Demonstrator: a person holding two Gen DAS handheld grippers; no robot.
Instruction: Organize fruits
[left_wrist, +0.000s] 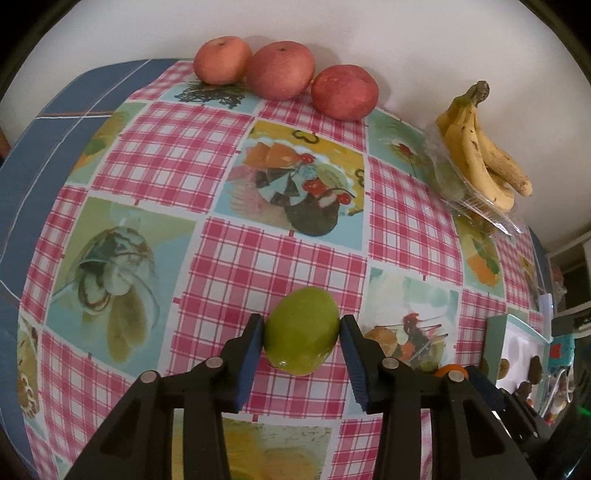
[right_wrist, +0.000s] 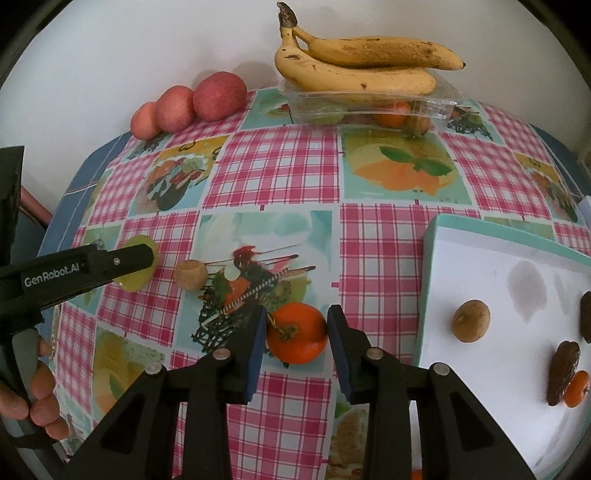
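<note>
My left gripper (left_wrist: 302, 334) is shut on a green fruit (left_wrist: 301, 330), its pads touching both sides, low over the checked tablecloth; it also shows in the right wrist view (right_wrist: 136, 267). My right gripper (right_wrist: 296, 328) is shut on a small orange mandarin (right_wrist: 296, 332) next to the white box (right_wrist: 517, 258). A brown round fruit (right_wrist: 190, 274) lies between the two grippers. Three red apples (left_wrist: 280, 70) line the far edge by the wall. Bananas (right_wrist: 354, 66) rest on a clear plastic tray (right_wrist: 369, 107).
The white box with a teal rim holds a brown round fruit (right_wrist: 471, 320), dark oblong fruits (right_wrist: 561, 371) and a small mandarin (right_wrist: 577, 388). The clear tray holds more small fruits. A white wall (right_wrist: 147, 44) backs the table. A hand (right_wrist: 40, 398) grips the left handle.
</note>
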